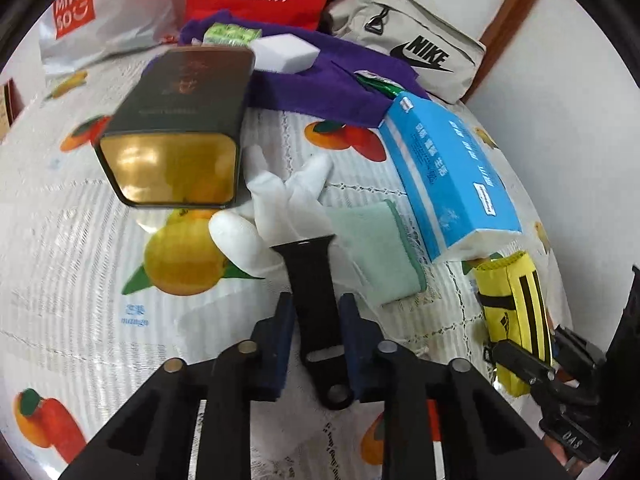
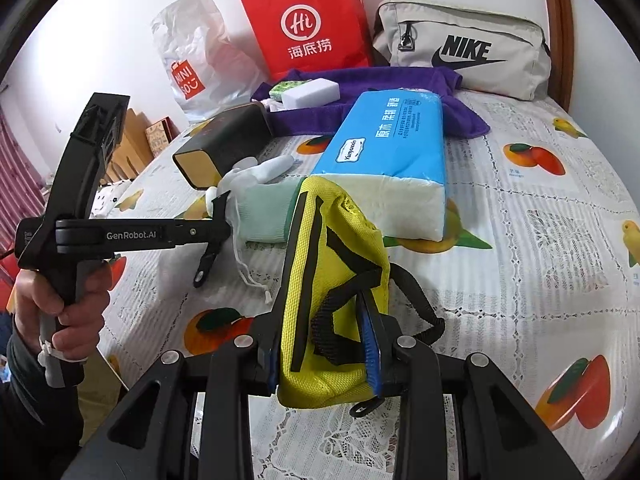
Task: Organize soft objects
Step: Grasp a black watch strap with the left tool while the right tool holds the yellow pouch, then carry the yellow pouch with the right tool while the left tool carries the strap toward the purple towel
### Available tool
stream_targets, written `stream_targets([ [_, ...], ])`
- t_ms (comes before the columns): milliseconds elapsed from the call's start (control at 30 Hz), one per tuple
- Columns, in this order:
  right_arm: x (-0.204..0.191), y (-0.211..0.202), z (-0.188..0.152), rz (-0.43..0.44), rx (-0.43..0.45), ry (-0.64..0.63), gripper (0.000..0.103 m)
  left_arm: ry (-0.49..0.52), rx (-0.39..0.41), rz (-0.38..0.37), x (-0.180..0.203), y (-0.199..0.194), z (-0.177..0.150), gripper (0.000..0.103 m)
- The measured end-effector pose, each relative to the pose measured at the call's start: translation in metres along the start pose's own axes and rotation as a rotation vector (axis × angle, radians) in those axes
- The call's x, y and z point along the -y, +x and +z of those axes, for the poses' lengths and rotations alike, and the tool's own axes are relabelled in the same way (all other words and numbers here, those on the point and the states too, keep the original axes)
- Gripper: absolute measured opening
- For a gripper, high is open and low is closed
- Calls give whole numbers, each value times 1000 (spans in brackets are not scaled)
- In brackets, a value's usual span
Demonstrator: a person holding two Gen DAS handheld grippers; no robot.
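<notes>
Bright, even light (soft shadows), heavy fisheye bending, dark vignetted corners.

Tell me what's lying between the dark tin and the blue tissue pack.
A white glove and a folded green cloth lie between the tin and the tissue pack, clearest in the left wrist view.

Left gripper (image 1: 314, 322): tilted downward, pads clamping the black strap (image 1: 314, 280). Right gripper (image 2: 324, 344): clamped on the yellow pouch (image 2: 336, 280).
</notes>
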State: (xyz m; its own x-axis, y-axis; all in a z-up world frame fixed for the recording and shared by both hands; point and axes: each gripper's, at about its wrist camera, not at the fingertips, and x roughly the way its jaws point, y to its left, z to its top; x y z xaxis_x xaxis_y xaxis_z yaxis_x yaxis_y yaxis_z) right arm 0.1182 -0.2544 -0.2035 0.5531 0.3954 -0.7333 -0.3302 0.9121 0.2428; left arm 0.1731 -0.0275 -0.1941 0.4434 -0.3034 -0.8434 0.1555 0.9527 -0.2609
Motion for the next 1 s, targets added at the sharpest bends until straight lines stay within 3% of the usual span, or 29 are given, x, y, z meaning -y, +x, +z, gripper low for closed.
stream_targets([
  [100, 1, -3, -1, 0, 4, 4, 32, 27, 21, 36, 0, -16, -1, 20],
  [200, 0, -3, -2, -1, 5, 3, 32, 61, -15, 111, -1, -13, -5, 20],
  [300, 0, -3, -2, 1, 1, -1, 32, 62, -55, 118, -2, -3, -9, 21],
  [367, -1, -4, -3, 0, 1, -6, 32, 72, -38, 113, 0, -3, -11, 31],
  [433, 0, -4, -3, 2, 1, -2, 32, 90, -26, 118, 3, -1, -12, 33],
  [500, 2, -3, -3, 1, 1, 8, 32, 120, -1, 141, 7, 1, -14, 32],
  [567, 4, -1, -3, 0, 3, 15, 32, 143, 24, 174, 8, 2, -15, 20],
  [700, 2, -1, -2, -10, 6, 15, 32, 110, 43, 116, -2, -8, -14, 19],
  [1000, -2, -10, 3, -33, 11, 8, 32, 32, 79, 70, -25, -40, -12, 19],
])
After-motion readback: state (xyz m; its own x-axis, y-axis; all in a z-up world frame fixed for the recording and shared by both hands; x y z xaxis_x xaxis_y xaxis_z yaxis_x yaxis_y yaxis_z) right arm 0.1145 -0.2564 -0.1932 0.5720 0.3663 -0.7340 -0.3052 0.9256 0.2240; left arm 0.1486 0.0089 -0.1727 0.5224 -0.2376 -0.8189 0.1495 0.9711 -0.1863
